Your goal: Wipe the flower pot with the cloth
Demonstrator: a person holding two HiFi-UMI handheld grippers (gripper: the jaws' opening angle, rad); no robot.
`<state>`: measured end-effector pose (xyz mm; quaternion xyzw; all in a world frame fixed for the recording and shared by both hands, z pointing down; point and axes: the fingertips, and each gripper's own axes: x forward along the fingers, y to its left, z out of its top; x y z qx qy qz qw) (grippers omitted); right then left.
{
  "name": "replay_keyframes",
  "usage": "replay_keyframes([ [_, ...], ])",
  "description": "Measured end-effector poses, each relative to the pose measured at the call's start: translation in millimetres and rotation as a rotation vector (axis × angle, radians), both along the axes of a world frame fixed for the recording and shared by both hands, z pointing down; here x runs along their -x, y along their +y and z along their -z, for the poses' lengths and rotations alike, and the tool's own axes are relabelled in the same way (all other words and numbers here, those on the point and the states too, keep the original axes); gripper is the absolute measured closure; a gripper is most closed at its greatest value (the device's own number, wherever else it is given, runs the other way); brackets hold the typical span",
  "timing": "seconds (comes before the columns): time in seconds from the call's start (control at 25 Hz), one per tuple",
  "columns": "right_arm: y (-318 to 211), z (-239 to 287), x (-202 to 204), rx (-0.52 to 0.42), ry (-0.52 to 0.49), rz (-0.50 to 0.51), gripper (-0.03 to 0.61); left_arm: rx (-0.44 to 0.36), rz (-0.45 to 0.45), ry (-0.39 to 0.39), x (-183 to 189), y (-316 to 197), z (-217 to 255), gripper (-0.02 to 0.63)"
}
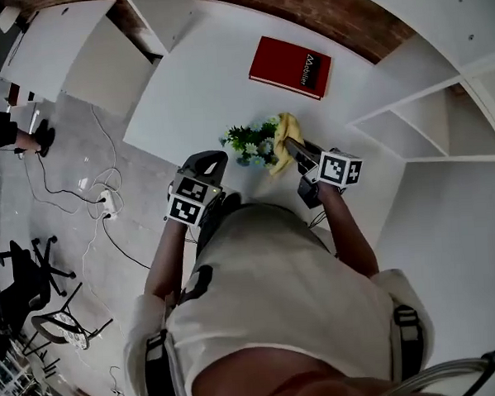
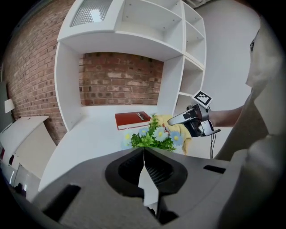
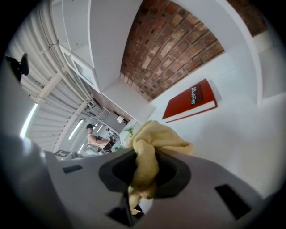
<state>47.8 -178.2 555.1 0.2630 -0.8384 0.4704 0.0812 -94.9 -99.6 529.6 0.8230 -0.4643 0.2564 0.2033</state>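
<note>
Two tools we held: right gripper clamped the limp cloth; left gripper, closed empty, sat near the seemingly light flower pot.

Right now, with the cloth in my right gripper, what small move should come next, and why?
Probably lower the right gripper so the cloth meets the pot's side. Its jaws clamp the cloth beside the flowers, and the pot sits hidden beneath them.
</note>
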Motion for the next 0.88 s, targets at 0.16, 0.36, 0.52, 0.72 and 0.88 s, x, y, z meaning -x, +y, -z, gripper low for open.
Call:
replay_keyframes([
  [0.16, 5.9, -28.4, -19.3, 0.027, 0.096, -0.072, 0.5, 0.053, -0.06, 0.004, -3.1, 0.6, -28.2, 0.591],
  [0.36, 21.1, -79.6, -31.6, 0.092, 0.23, -0.098, 0.499, 0.05, -0.185, 0.013, -28.2, -14.3, -53.9, 0.362],
  [0.52, 41.9, -114.1, -32.2, 0.144, 0.332, -0.058, 0.499, 0.001, -0.294, 0.013, -50.9, -26.8, -60.1, 0.287],
  [0.72, 58.2, -123.7, -27.3, 0.149, 0.359, -0.031, 0.497, 0.0, -0.337, -0.03, -60.9, -25.2, -79.7, 0.282],
  [0.88, 66.5, -115.8, -23.4, 0.146, 0.331, 0.014, 0.495, 0.016, -0.353, -0.063, -63.8, -20.9, -90.9, 0.282],
])
